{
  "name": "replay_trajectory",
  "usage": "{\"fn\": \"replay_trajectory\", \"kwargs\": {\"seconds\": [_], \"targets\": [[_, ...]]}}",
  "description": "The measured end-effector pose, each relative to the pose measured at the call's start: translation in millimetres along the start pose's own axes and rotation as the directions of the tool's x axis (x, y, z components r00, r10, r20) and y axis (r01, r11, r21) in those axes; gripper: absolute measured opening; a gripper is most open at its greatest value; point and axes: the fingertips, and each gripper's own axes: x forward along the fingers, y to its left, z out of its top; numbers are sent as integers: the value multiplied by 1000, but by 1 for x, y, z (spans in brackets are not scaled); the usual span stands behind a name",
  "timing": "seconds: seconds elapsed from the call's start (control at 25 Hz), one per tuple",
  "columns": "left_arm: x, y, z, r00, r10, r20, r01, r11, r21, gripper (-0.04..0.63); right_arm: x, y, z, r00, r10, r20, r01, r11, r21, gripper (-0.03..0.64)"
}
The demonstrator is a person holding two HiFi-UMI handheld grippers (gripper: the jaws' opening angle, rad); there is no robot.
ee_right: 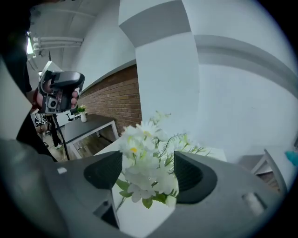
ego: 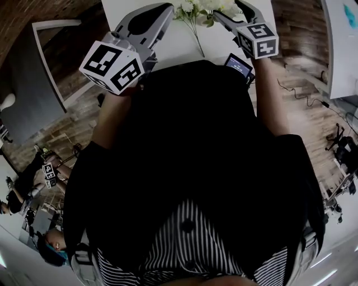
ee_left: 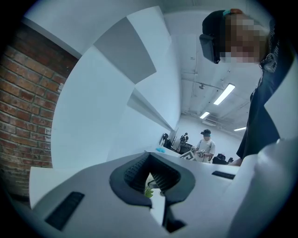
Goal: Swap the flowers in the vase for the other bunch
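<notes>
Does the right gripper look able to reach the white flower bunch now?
Probably yes: the right gripper holds its tongs open, the white flower bunch shows right between them, and nothing blocks the way.

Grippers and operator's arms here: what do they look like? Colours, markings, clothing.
The left gripper and right gripper both have light grey moulded shells, with dark ribbed pads lining the jaws. Each carries a white cube printed with black square markers. No cables show on either. The person wears a black short-sleeved top over a black-and-white striped garment.
</notes>
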Motion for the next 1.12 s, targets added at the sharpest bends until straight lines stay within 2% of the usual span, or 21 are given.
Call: {"fn": "replay_trajectory", "kwargs": {"seconds": [0.12, 0.16, 0.2, 0.28, 0.32, 0.4, 0.48, 0.52, 0.72, 1.12], "targets": [[2, -1, 2, 1000, -21, 7, 21, 1000, 5, 0, -19, 1, 26, 998, -8, 67, 7, 1000, 10, 336], [0, -1, 3, 1000, -26, 8, 26, 1000, 7, 0, -25, 7, 37, 996, 13, 94, -15, 1000, 17, 333], [-2, -2, 5, 1000, -29, 8, 29, 1000, 8, 0, -32, 17, 49, 991, 49, 121, -52, 998, 24, 298], [-9, -5, 9, 1000, -30, 8, 30, 999, 13, 0, -48, 41, 76, 971, 145, 191, -151, 988, 21, 134], [-10, -6, 10, 1000, -30, 9, 30, 999, 18, 0, -54, 52, 88, 956, 182, 230, -188, 982, 7, 4], [-9, -4, 11, 999, -34, 11, 34, 999, 28, 0, -60, 62, 106, 945, 184, 269, -176, 983, -53, 2], [-7, -2, 9, 999, -35, 11, 34, 999, 35, 0, -57, 67, 112, 956, 154, 249, -124, 984, -132, 2], [-5, -2, 8, 999, -31, 9, 31, 999, 36, 0, -56, 72, 114, 957, 163, 242, -130, 980, -149, 2], [-7, 1, 0, 1000, 0, -5, 1, 1000, 19, 0, -53, 92, 126, 909, 298, 291, -284, 955, -89, 2], [-43, 11, -9, 997, 77, 15, -77, 997, -2, 0, -32, 133, 132, 866, 426, 260, -405, 905, -132, 2]]}}
